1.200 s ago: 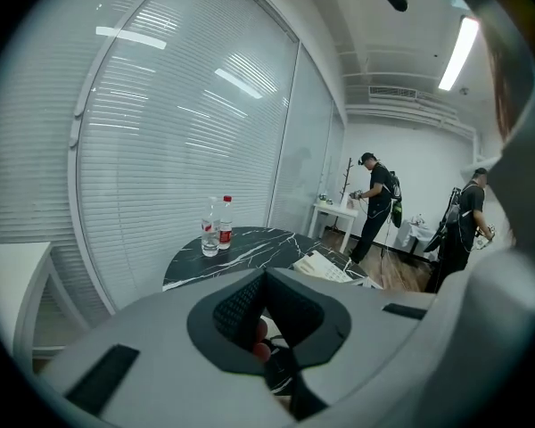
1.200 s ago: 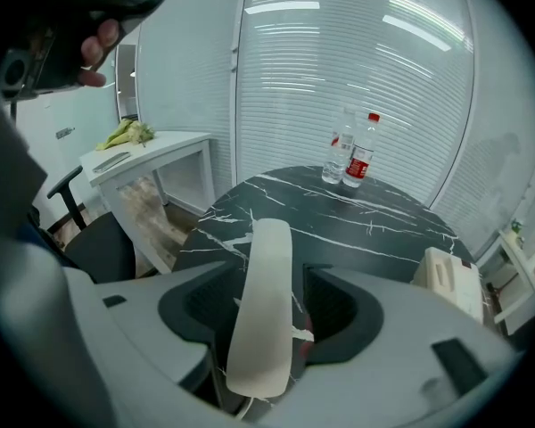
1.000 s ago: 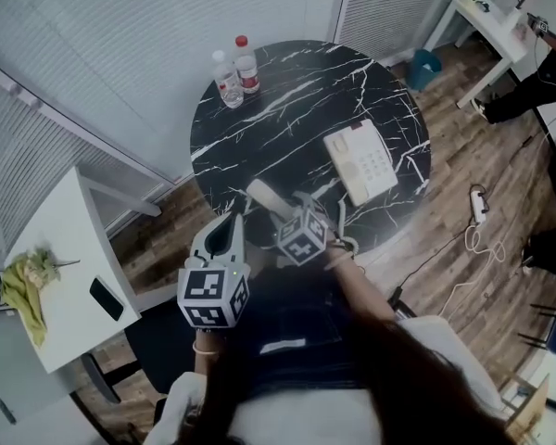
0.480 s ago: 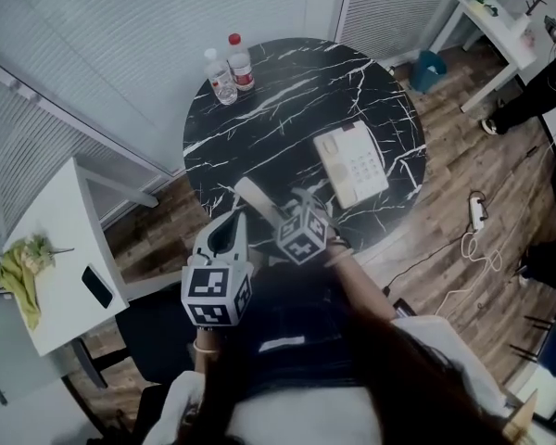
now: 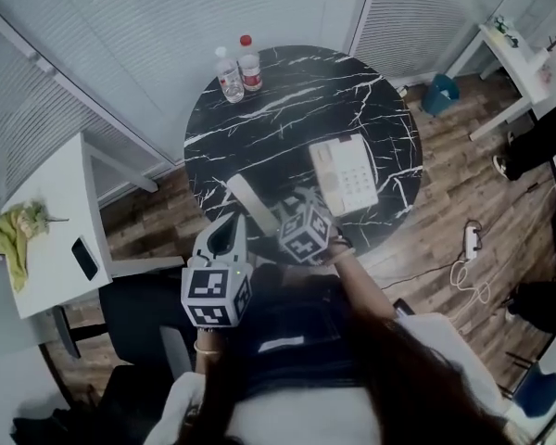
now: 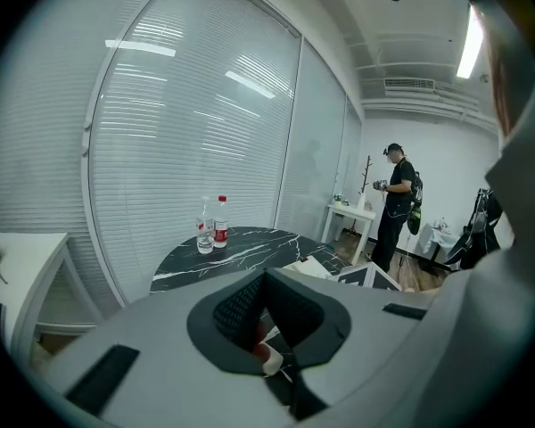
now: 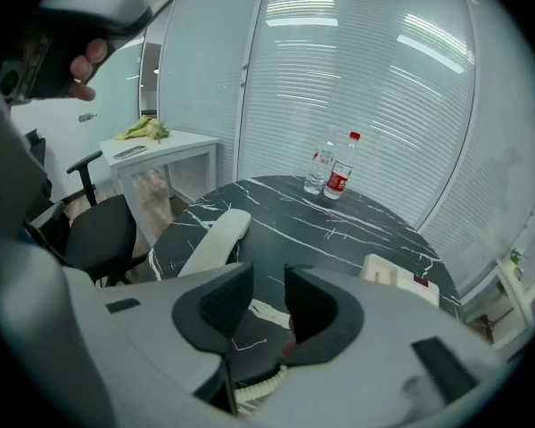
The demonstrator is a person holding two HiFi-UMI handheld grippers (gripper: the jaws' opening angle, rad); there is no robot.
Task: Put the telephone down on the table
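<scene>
Broadly, we see a round black marble table with white veins filling the middle of the head view. The cream push-button telephone base sits flat on its right half. The long cream plastic handset lies on the near left part of the tabletop, apart from the base, so we judge the telephone already set down. That handset is what any coming move turns on. It lies just left of and ahead of the right gripper, with its long axis running diagonally away from us towards the table's left edge. In the head view it rests between the two grippers, and the right one looks to us the nearer. The right gripper's jaws stand partly apart and have just been closing. Only bare marble shows through the gap, so it has let go and grasps nothing. The left gripper hangs off the near table edge with its dark pads drawn together on nothing, as far as we can make out. Two clear plastic bottles stand well apart at the far rim. The pale coiled cord trails just beneath the right gripper's jaws.
</scene>
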